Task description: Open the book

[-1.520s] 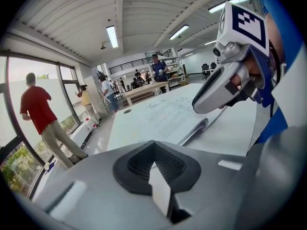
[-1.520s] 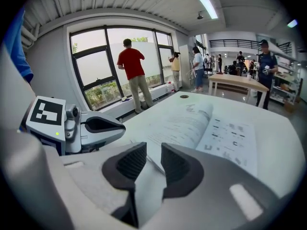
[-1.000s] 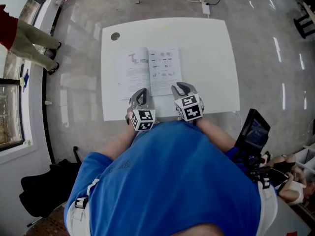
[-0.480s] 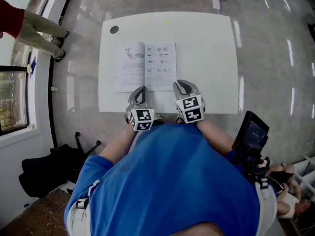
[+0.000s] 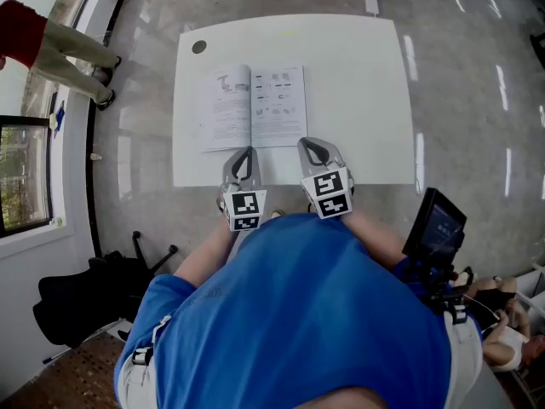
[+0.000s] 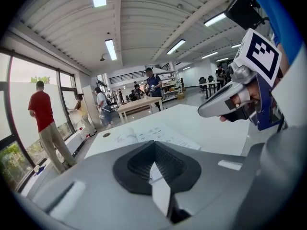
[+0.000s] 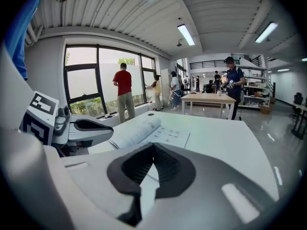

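Head view: the book [image 5: 252, 107] lies open toward the desk's [image 5: 366, 100] nine o'clock, so the task looks finished. The left tongs [image 5: 246, 152] are closed and empty. The right tongs [image 5: 310, 146] have just been closing on nothing.

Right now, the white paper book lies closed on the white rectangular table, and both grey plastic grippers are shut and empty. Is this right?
Not quite. The white paper book lies open, pages up, on the white rectangular table; the head view shows it. The grey plastic left gripper and right gripper are indeed shut and empty.
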A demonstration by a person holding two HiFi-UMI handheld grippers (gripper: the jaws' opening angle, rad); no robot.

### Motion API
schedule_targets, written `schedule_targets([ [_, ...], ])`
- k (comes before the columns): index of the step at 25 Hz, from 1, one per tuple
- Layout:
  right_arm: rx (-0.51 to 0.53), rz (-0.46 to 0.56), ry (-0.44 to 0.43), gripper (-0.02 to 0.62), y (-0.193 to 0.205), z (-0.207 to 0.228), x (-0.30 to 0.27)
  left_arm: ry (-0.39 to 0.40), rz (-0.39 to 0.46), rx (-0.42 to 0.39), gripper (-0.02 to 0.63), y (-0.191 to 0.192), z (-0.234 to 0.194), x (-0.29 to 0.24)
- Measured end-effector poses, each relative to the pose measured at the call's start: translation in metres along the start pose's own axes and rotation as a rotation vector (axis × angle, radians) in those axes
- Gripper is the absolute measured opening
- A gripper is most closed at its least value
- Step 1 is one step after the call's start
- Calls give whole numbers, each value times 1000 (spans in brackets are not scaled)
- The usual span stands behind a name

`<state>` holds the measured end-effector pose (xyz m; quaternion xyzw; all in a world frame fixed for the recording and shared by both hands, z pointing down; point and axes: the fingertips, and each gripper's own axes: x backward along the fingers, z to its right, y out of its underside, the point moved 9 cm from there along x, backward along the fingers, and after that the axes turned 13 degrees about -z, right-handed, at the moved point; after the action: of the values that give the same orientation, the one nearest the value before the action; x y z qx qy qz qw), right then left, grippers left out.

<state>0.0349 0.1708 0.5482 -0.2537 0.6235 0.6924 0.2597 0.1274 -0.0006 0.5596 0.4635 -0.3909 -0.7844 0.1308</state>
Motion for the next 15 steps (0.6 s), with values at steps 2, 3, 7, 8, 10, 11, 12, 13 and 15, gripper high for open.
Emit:
schedule_targets([
  [2,-2,10,29,3,1,-15,9,23,48,18,6,0,-3,13],
  [3,-5,16,44,3,1,-23,13,33,70,31,6,2,-5,21],
  [7,-16,41,99,3,4,-57,29,59,140,54,6,14,-11,54],
  [8,-19,46,111,3,5,-65,33,64,149,51,6,18,-13,62],
  [10,-18,55,137,3,9,-83,42,77,164,41,6,28,-14,75],
  [11,-17,59,151,3,11,-92,48,85,167,41,6,33,-16,81],
  [12,-18,62,163,3,14,-103,53,95,167,47,6,39,-18,88],
  [13,-19,64,175,3,17,-114,58,103,166,56,6,45,-21,96],
  [15,-16,67,196,3,22,-137,70,122,168,73,6,57,-25,113],
])
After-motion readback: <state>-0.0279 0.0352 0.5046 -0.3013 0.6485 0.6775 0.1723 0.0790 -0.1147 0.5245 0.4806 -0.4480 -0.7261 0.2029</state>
